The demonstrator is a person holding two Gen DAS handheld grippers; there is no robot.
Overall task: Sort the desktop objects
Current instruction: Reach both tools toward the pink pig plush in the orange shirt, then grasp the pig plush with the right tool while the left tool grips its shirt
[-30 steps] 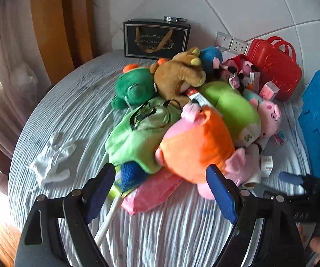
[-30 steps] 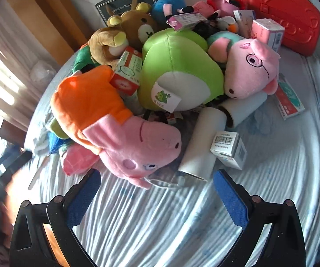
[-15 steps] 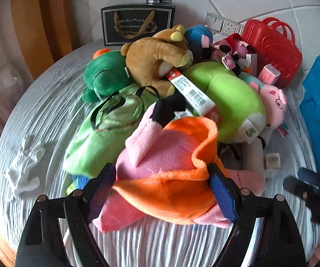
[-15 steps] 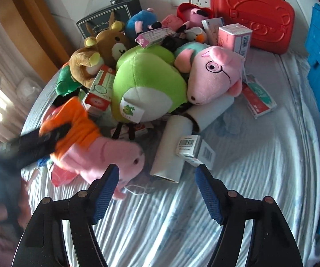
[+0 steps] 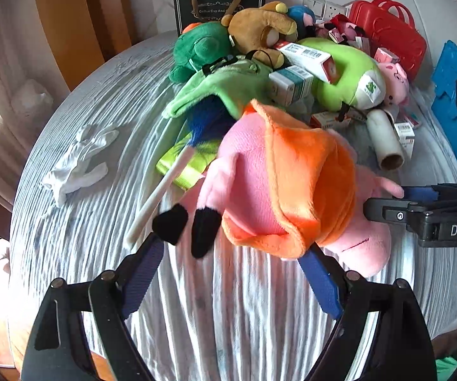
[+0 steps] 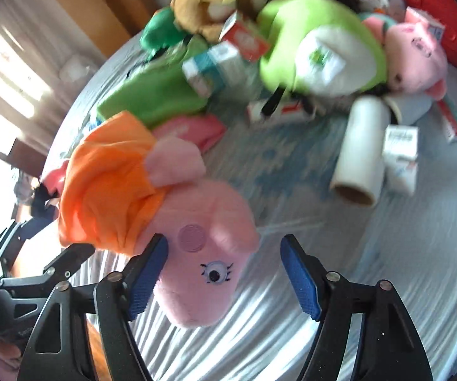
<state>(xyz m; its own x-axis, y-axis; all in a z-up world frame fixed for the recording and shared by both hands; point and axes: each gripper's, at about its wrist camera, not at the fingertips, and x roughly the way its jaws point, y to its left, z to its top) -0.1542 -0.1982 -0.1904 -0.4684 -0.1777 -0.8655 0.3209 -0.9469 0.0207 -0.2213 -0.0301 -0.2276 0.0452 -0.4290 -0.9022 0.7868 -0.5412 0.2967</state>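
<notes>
A pink pig plush in an orange dress lies on the striped sheet, pulled clear of the toy pile. My left gripper is open. The plush's black feet and dress hem sit just at its fingertips, and bare sheet shows between the pads. My right gripper straddles the pig's head and its jaws are opening. The left pad touches the head and the right pad stands clear of it. In the left wrist view the right gripper reaches in from the right beside the pig's ear.
Behind lies a pile with a lime plush, a brown bear, a dark green plush, small boxes and a cardboard tube. A red case, blue crate and white glove lie around it.
The pig plush has come out of the pile toward me and turned. The right gripper narrowed and moved over the pig's head. The plush slid from between the left pads to their tips.
</notes>
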